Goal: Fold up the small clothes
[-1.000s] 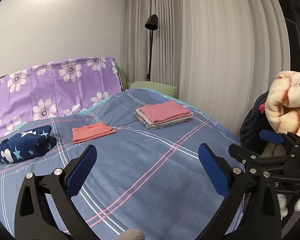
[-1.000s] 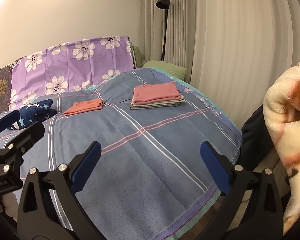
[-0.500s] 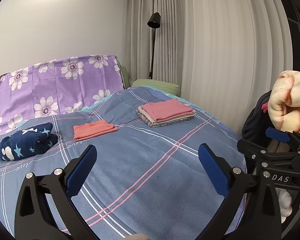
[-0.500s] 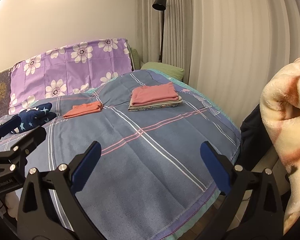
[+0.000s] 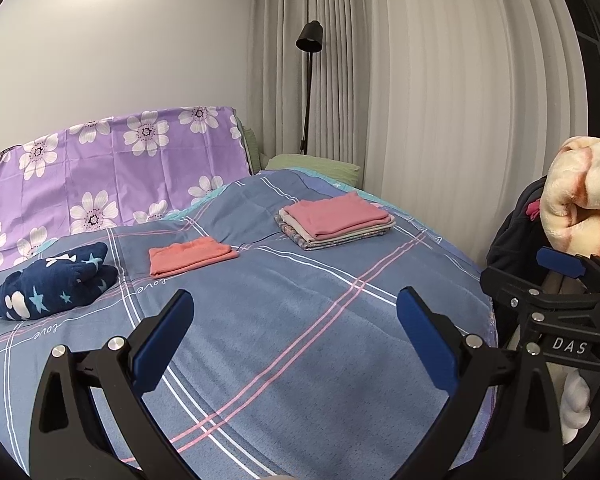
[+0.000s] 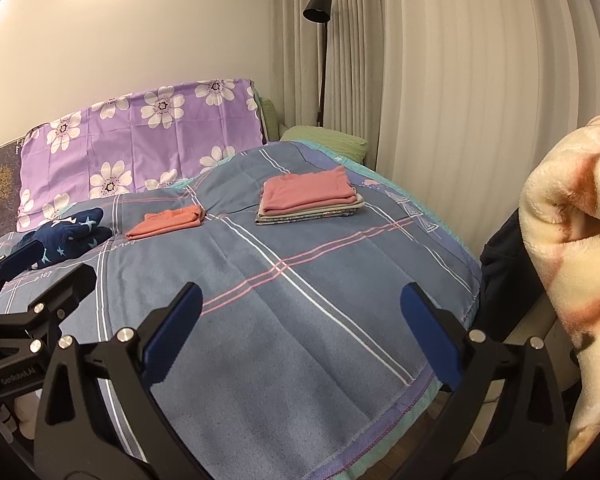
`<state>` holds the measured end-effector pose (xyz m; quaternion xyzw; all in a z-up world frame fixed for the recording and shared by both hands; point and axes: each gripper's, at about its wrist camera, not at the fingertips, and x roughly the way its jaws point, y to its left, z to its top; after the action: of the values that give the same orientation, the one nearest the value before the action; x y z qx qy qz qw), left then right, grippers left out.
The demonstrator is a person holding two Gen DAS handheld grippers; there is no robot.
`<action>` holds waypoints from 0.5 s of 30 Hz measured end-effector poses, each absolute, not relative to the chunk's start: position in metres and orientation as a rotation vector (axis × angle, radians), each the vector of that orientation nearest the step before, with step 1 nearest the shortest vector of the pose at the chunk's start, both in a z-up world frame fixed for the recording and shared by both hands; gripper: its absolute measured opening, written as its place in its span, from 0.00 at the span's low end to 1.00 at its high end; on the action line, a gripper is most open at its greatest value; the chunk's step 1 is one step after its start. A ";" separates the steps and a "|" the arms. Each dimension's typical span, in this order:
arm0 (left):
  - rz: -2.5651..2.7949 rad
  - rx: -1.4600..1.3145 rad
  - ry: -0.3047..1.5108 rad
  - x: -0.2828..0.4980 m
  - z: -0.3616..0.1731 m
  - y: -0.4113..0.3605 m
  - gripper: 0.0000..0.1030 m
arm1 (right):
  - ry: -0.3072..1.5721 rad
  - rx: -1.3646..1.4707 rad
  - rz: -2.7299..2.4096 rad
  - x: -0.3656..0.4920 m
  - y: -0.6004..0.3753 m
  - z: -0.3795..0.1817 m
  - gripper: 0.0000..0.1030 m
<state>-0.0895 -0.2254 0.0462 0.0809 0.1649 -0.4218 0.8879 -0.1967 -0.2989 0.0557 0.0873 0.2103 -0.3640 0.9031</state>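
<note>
Blue plaid bedspread (image 5: pixel 300 320) w/ 3 cloth piles, curtain (image 5: pixel 440 100) behind

Both wrist views look from above the foot of the bed (image 5: pixel 284 320) toward its head at 12 o'clock, held well back from the folded clothes. The left view sees the right gripper (image 5: pixel 556 268) at 3 o'clock; the right view sees the left gripper (image 6: pixel 40 264) at 9 o'clock. Both share the stack (image 5: pixel 336 220) (image 6: pixel 308 194), lamp (image 5: pixel 310 38) (image 6: pixel 318 6) and curtain (image 5: pixel 440 80).
</note>
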 end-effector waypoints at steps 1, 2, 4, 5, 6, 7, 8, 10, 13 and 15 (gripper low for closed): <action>-0.875 0.167 0.343 -0.089 0.046 -0.225 0.98 | 0.435 0.180 -0.753 -0.196 -0.299 0.056 0.98; -0.873 0.167 0.344 -0.089 0.046 -0.224 0.99 | 0.435 0.179 -0.753 -0.196 -0.299 0.056 0.98; -0.873 0.166 0.345 -0.089 0.046 -0.223 0.99 | 0.435 0.177 -0.754 -0.196 -0.299 0.056 0.98; -0.872 0.167 0.344 -0.089 0.047 -0.223 0.99 | 0.435 0.176 -0.754 -0.196 -0.300 0.056 0.98; -0.872 0.168 0.343 -0.089 0.047 -0.222 0.99 | 0.435 0.176 -0.753 -0.196 -0.299 0.056 0.98; -0.872 0.167 0.343 -0.089 0.047 -0.222 0.99 | 0.435 0.176 -0.753 -0.196 -0.299 0.057 0.98; -0.872 0.167 0.343 -0.089 0.048 -0.222 0.99 | 0.435 0.176 -0.753 -0.196 -0.299 0.056 0.98; -0.869 0.166 0.343 -0.089 0.048 -0.222 0.99 | 0.435 0.173 -0.752 -0.195 -0.298 0.057 0.98; -0.867 0.167 0.348 -0.087 0.048 -0.221 0.99 | 0.433 0.170 -0.749 -0.196 -0.297 0.057 0.98; -0.866 0.168 0.350 -0.086 0.048 -0.221 0.99 | 0.434 0.169 -0.749 -0.195 -0.297 0.057 0.98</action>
<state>-0.0859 -0.2213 0.0485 0.0811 0.1683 -0.4170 0.8895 -0.1951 -0.2974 0.0569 0.0818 0.2098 -0.3623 0.9044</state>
